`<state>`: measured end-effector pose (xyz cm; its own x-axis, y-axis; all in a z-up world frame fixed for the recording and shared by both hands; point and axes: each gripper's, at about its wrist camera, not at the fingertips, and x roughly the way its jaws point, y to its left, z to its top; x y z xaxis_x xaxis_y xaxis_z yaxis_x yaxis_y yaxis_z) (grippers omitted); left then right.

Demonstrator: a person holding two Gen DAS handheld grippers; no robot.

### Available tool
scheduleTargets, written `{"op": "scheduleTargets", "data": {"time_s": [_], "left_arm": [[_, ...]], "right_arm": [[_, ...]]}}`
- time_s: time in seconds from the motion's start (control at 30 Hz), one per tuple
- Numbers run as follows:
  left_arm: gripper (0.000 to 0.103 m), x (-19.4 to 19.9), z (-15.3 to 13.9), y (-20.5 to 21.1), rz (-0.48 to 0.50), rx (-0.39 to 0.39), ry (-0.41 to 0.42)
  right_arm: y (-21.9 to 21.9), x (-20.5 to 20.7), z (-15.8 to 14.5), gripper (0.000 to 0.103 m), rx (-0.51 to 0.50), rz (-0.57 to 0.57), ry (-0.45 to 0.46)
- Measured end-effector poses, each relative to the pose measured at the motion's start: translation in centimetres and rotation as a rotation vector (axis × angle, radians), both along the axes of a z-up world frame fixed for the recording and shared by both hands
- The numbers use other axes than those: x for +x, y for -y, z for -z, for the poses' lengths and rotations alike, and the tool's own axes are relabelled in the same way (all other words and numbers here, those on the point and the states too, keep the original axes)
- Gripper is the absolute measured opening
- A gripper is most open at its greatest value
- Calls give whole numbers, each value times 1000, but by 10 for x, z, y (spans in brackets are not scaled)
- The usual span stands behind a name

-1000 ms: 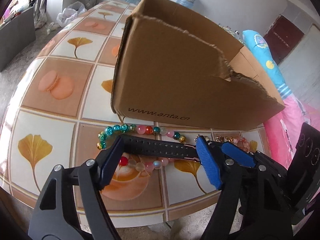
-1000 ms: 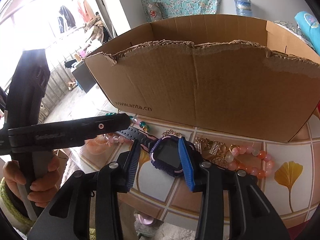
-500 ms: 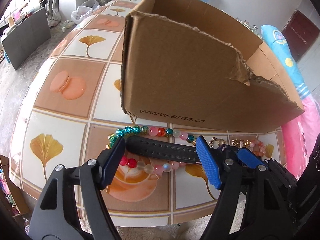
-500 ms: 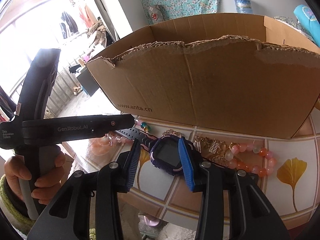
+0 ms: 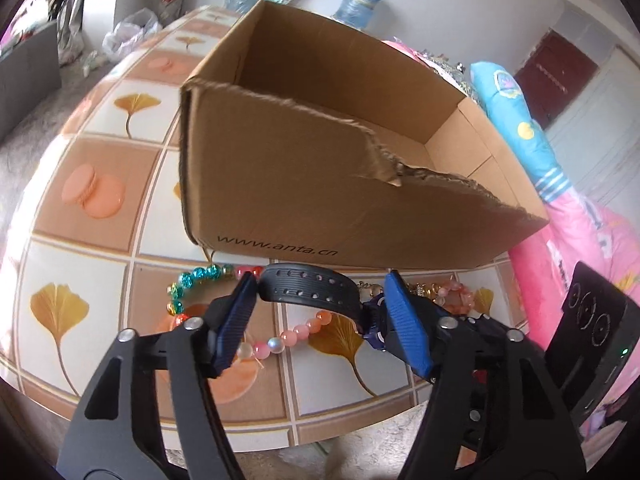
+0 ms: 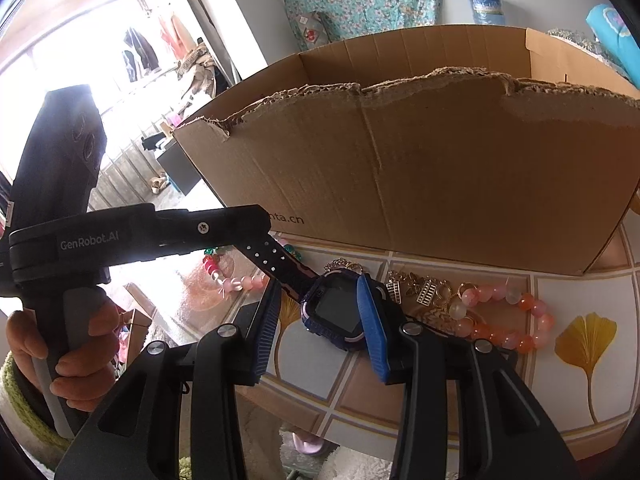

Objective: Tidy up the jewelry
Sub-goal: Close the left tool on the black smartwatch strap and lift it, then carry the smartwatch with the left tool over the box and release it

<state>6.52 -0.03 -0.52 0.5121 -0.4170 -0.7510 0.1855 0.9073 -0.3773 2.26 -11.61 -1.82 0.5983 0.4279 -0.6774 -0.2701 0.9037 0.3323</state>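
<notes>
I've got the tiled tablecloth, glossy, ginkgo leaves and macarons, under a torn corrugated cardboard box printed "www.anta.cn". In front of the box lies the watch: ribbed, perforated black strap, purple square case. My right gripper stands narrow, blue pads against the case's sides. My left gripper is closing, strap between its jaws, left pad touching the strap's end. The other handle reads "GenRobot.AI". Round glass-like bead bracelets and gold charms lie just beside the watch.
</notes>
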Motion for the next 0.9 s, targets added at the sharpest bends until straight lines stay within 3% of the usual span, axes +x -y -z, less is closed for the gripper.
{"op": "scheduleTargets", "data": {"time_s": [0.2, 0.47, 0.73, 0.9], "left_arm": [[27, -7, -5, 19, 44, 114, 50], [22, -37, -6, 43, 62, 350, 177], [22, -47, -5, 45, 66, 352, 203], [22, -51, -3, 50, 66, 366, 217]], "right_arm": [[1, 0, 1, 39, 7, 0, 6], [34, -9, -9, 39, 83, 43, -14], [102, -32, -3, 39, 104, 260, -114], [96, -26, 9, 35, 128, 280, -184]]}}
